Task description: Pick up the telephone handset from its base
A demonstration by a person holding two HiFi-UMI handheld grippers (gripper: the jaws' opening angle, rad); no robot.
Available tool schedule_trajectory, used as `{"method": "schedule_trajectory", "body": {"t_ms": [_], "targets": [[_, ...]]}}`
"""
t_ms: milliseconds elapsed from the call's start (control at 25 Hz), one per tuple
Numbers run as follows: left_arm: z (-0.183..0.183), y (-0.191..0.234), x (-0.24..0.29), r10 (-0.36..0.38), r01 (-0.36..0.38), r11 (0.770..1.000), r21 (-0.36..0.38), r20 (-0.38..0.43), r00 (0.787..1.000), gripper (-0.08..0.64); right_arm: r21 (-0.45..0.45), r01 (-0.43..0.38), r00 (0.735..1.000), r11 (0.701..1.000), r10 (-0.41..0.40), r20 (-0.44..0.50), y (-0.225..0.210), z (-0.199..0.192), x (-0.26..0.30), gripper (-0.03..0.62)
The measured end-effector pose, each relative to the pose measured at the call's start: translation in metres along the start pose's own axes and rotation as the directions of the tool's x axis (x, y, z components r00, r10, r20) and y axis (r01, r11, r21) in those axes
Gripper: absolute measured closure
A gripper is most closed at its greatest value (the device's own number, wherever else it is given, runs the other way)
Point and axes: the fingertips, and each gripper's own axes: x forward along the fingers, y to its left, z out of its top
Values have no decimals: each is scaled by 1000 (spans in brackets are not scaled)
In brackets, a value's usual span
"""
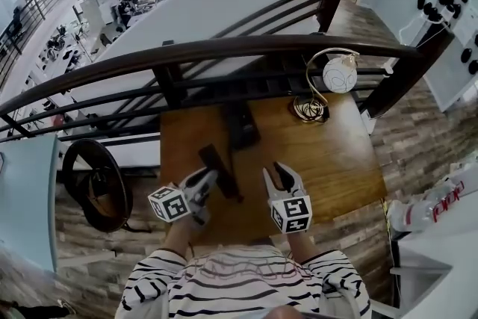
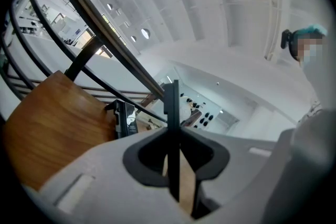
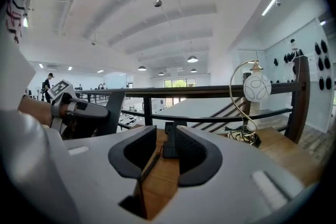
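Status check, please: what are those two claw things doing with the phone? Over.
Left gripper shut on handset, off its base. Right gripper open, empty. Lamp stands well clear.

The person wears a white shirt (image 1: pixel 239 282) with thin black stripes, the sleeves (image 1: pixel 149 282) striped the same. The left gripper (image 1: pixel 211 177) and the right gripper (image 1: pixel 279 171) match: pale grey shells with broad curved jaws, lined inside by black pads (image 3: pixel 199 160). At the near end of each sits a white cube (image 1: pixel 169 203) printed with black square markers.
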Motion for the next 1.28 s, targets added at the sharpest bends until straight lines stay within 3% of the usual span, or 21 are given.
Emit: {"method": "schedule_trajectory", "body": {"t_ms": [640, 1280], "targets": [[-6, -19, -73, -14, 15, 999, 36, -10, 1000, 491, 24, 60, 998, 998, -60, 24, 54, -6, -41, 577], [-27, -32, -108, -18, 18, 1000, 23, 0, 1000, 491, 59, 83, 996, 995, -82, -22, 76, -30, -82, 590]]}}
